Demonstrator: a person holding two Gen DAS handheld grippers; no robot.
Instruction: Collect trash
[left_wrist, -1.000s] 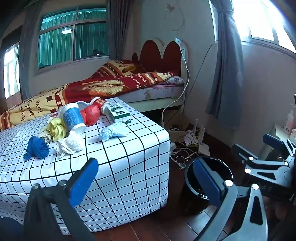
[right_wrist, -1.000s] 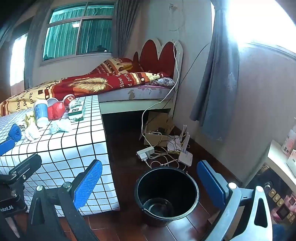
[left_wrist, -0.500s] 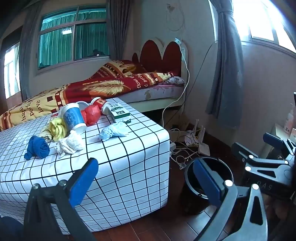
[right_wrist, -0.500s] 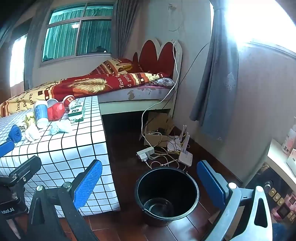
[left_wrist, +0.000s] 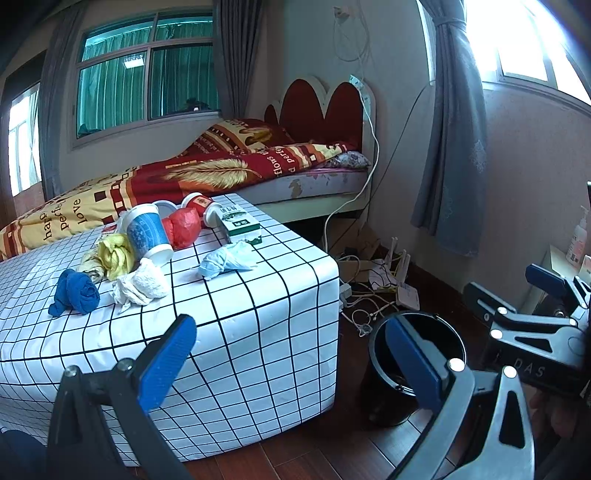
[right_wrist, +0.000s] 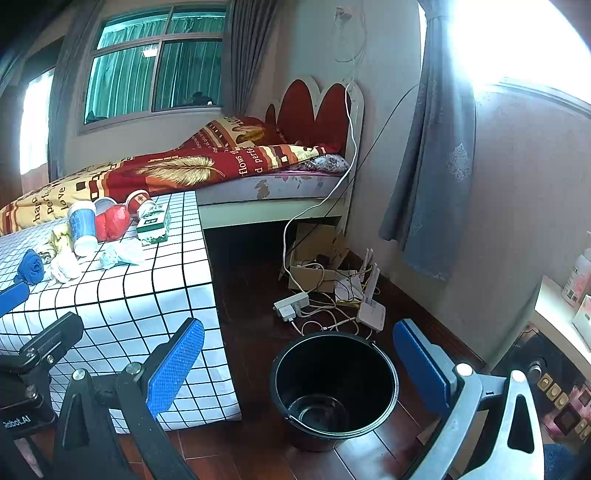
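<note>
Both tongs (left_wrist: 291, 354) (right_wrist: 295, 362) gape, holding nothing; only the right view shows the bucket's (right_wrist: 334, 387) bare bottom.

Both tongs, left (left_wrist: 291, 354) and right (right_wrist: 299, 358), apparently gape empty.

Left hand-held gripper (left_wrist: 291, 354) black-framed, blue ribbed pads (left_wrist: 166, 363), silver screws, right hand-held gripper (right_wrist: 295, 363) alike

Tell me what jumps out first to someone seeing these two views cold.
The heap of trash on the checkered table catches the eye first: a blue paper cup lying among a red crumpled bag, a blue cloth wad and white tissue. Next is the empty black bucket on the wooden floor right of the table. Both the left gripper and right gripper are open and hold nothing.
</note>
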